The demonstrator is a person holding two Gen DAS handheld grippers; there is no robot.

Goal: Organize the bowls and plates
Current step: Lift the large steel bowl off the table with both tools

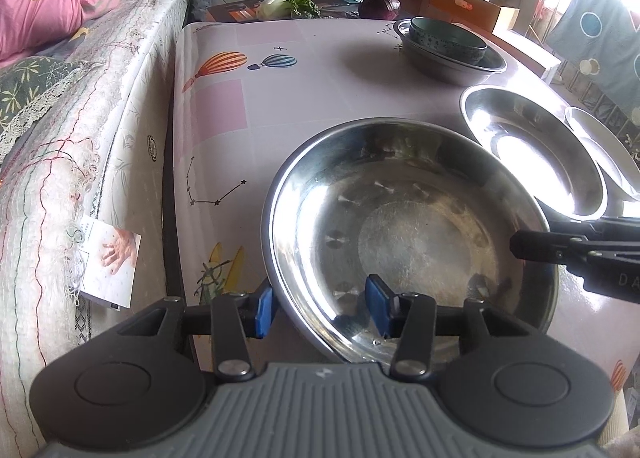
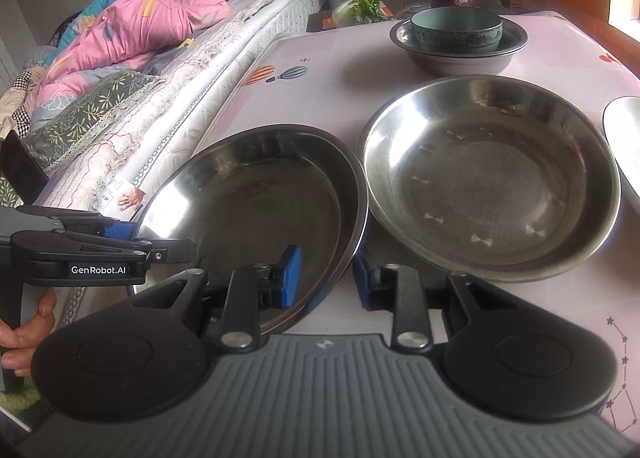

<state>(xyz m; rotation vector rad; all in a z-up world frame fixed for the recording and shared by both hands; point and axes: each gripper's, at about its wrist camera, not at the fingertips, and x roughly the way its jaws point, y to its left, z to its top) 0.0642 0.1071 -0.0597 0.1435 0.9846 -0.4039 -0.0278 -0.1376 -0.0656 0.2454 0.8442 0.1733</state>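
A steel plate point(image 1: 412, 234) lies at the table's near left; it also shows in the right wrist view point(image 2: 256, 206). My left gripper point(image 1: 322, 308) is open and straddles its near rim, one blue pad outside, one inside. My right gripper point(image 2: 324, 276) is open and straddles the same plate's right rim. A second steel plate point(image 2: 492, 178) sits just to the right, also in the left wrist view point(image 1: 536, 154). A teal bowl point(image 2: 456, 30) stands inside a steel bowl point(image 2: 460, 54) at the back. A white plate's edge point(image 2: 624, 142) shows at far right.
The table has a pink patterned cloth point(image 1: 304, 86). A mattress with bedding point(image 2: 132, 98) runs along its left side. Greens point(image 1: 288, 4), a purple cabbage point(image 1: 378, 4) and cardboard boxes point(image 1: 468, 2) sit beyond the table's far end.
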